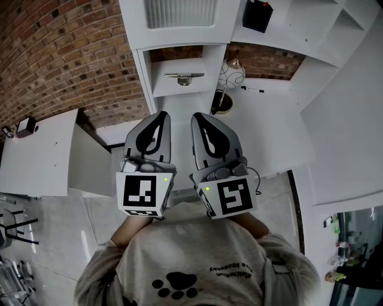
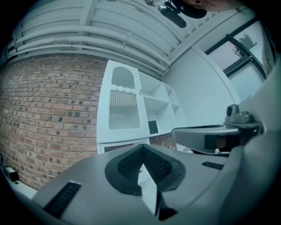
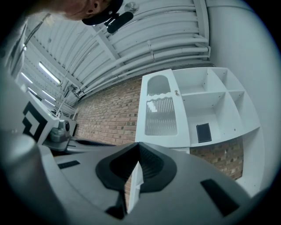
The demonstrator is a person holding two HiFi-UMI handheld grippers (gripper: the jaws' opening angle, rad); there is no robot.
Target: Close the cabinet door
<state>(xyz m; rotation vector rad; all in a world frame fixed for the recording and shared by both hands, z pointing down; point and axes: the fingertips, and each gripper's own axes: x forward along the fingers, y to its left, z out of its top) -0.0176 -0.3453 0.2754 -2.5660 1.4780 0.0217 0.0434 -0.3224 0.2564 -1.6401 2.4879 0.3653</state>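
The left tongs (image 1: 159, 117) and right tongs (image 1: 201, 117) are hovering side by side in the person's hands, nearly touching, both pointing at the cabinet (image 1: 179, 86) straight ahead. Both pairs of jaws are sitting pressed together. Nothing is lying between them, and each gripper view is showing only a thin seam where the pads are meeting. At the near ends the left cube (image 1: 143, 194) and the right cube (image 1: 232, 197) are facing up, just ahead of the grey sweatshirt (image 1: 197, 263).

The door (image 1: 179, 13), white with a ribbed pane, is standing ahead of the tips and well apart from them. In the gripper views it is appearing to lie flush with the cabinet front, and neither tongs are touching it. Open shelves (image 1: 311, 24) are running off ahead and to the right of the right tongs, with a black box (image 1: 257, 15) sitting in one. A white tabletop (image 1: 263, 125) is spreading ahead-right beneath them — and a brick wall (image 1: 66, 54) is filling the side ahead-left of the left tongs.
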